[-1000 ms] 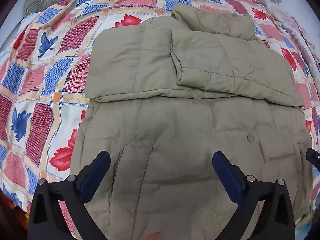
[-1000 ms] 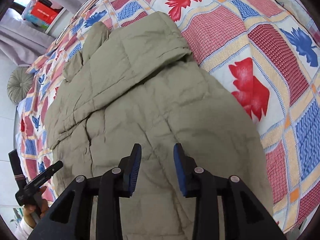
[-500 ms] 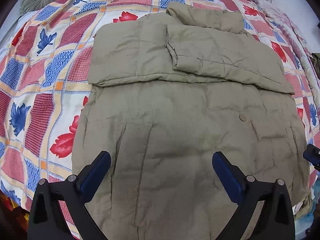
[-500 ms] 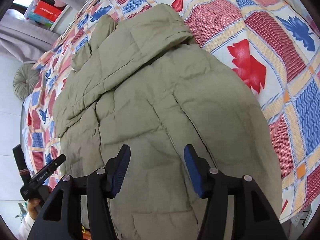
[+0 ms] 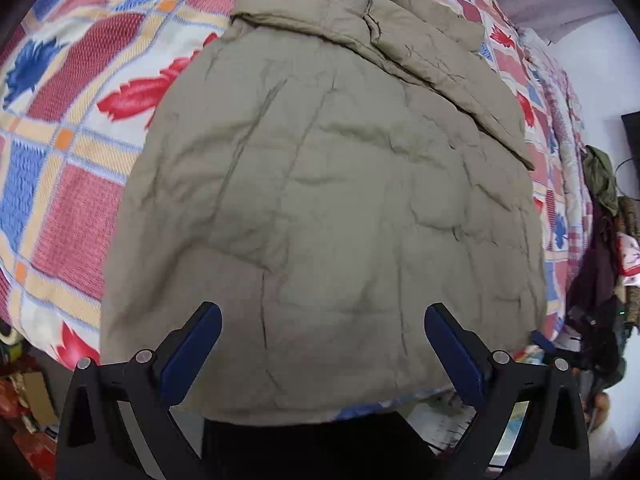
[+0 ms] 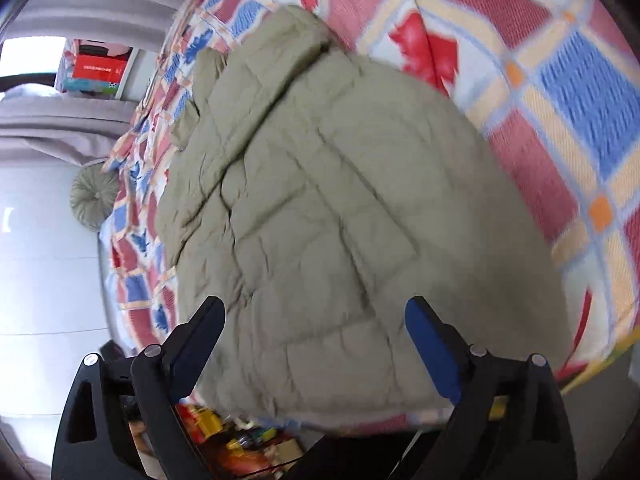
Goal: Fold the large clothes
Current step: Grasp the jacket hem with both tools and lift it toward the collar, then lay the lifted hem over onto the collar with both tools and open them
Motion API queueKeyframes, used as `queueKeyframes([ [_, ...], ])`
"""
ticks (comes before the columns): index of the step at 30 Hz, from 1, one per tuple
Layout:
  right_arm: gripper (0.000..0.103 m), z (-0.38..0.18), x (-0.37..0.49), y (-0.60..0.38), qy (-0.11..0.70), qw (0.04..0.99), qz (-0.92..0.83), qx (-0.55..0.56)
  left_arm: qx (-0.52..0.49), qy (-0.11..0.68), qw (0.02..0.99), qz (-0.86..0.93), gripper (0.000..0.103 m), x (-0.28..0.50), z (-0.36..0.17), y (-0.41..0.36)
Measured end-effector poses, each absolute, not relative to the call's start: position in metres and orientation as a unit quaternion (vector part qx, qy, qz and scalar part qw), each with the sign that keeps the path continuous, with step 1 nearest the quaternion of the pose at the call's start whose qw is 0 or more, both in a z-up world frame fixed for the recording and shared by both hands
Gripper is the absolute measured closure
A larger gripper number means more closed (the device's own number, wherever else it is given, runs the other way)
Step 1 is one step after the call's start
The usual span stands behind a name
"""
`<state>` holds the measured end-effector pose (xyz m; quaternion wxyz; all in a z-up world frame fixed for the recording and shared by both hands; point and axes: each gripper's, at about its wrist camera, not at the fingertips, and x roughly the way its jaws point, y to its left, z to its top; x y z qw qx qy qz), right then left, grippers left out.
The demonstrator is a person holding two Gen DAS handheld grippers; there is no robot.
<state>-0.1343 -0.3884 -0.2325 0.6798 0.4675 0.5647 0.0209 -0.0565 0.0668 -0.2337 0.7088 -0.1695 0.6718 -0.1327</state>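
Note:
A large olive-green quilted jacket lies flat on the bed, its sleeves folded across the upper part and its hem hanging at the near bed edge. It also fills the right wrist view. My left gripper is open and empty, low over the hem's left half. My right gripper is open wide and empty, over the hem's right side near the bed edge.
The bed has a red, blue and cream patchwork cover. A round green cushion lies at the far end. Clothes hang at the right. Colourful clutter sits on the floor below the bed edge.
Both grippers have pulled back and down toward the near hem of the jacket. The right gripper has opened from nearly closed to wide. The left gripper stays open.

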Motion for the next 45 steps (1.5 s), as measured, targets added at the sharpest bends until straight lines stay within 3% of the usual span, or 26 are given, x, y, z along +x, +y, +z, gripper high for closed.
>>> queueKeyframes([
  [11,0.01,-0.294,-0.196,-0.353,0.574,0.573,0.043,0.583,-0.273,0.719,0.599,-0.222,0.001,-0.111,-0.259,0.084],
  [24,0.01,-0.314,-0.166,-0.346,0.532,0.571,0.039,0.624,-0.348,0.694,0.613,-0.144,0.002,-0.095,-0.304,0.072],
  [27,0.011,-0.317,-0.161,-0.344,0.521,0.564,0.039,0.64,-0.334,0.696,0.619,-0.141,0.036,-0.089,-0.303,0.065],
  [28,0.016,-0.319,-0.162,-0.344,0.518,0.561,0.038,0.644,-0.335,0.697,0.617,-0.144,0.059,-0.086,-0.304,0.066],
  [29,0.03,-0.32,-0.162,-0.344,0.517,0.557,0.035,0.649,-0.34,0.697,0.614,-0.15,0.077,-0.083,-0.305,0.067],
  [30,0.04,-0.321,-0.162,-0.345,0.517,0.554,0.03,0.652,-0.345,0.694,0.613,-0.154,0.081,-0.081,-0.303,0.066],
  [31,0.066,-0.322,-0.164,-0.348,0.52,0.552,0.025,0.651,-0.342,0.691,0.618,-0.156,0.082,-0.081,-0.302,0.07],
  [32,0.082,-0.322,-0.165,-0.35,0.522,0.552,0.02,0.65,-0.335,0.686,0.625,-0.162,0.087,-0.079,-0.296,0.069],
  [35,0.089,-0.313,-0.163,-0.351,0.521,0.565,0.022,0.64,-0.319,0.673,0.643,-0.179,0.087,-0.072,-0.279,0.073],
  [45,0.09,-0.249,-0.113,-0.356,0.52,0.65,0.074,0.55,-0.281,0.603,0.714,-0.221,0.087,-0.016,-0.205,0.069],
])
